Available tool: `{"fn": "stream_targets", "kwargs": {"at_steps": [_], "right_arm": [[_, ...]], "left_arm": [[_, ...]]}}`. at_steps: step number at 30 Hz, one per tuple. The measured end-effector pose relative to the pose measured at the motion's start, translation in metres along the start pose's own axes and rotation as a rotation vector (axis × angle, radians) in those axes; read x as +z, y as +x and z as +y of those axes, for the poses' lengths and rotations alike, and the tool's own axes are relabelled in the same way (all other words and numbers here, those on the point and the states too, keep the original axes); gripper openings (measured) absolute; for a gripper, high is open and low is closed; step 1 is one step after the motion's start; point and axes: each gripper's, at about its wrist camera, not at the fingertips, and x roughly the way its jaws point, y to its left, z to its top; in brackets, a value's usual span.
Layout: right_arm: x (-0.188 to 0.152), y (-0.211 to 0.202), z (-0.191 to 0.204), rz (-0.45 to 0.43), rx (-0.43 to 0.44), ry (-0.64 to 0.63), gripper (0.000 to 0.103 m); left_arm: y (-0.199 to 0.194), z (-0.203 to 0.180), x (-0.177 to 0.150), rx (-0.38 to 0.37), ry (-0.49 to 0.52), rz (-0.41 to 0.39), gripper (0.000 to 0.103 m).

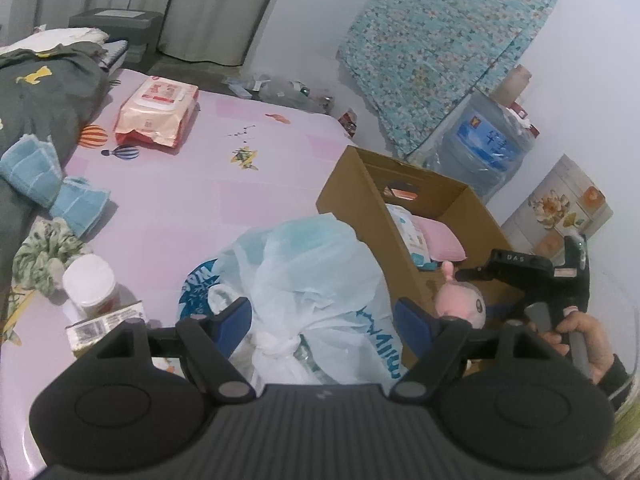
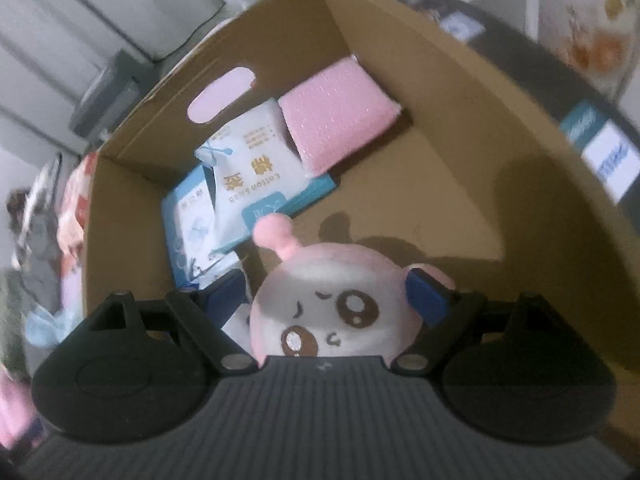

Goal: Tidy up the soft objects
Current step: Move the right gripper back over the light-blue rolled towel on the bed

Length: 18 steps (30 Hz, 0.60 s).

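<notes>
Left hand-held gripper [image 1: 324, 320] spread wide, right hand-held gripper [image 2: 326, 292] seemingly parted
</notes>
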Motion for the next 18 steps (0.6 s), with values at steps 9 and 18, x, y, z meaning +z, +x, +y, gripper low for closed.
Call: {"fn": "stream_targets", "kwargs": {"at_steps": [9,18], "right_arm": [[0.003,-0.016,0.008,-0.071,0.006,-0.023,0.087],[-0.006,-0.066,0.102,-0.153,0.139,-0.304,0.088]], "left_arm": [[-0.019,0.013,-0.005,0.057,0.007,-0.062,0.08],[-0.055,0.04,-0.006,0.294,0.034,-0.198,0.082]]}}
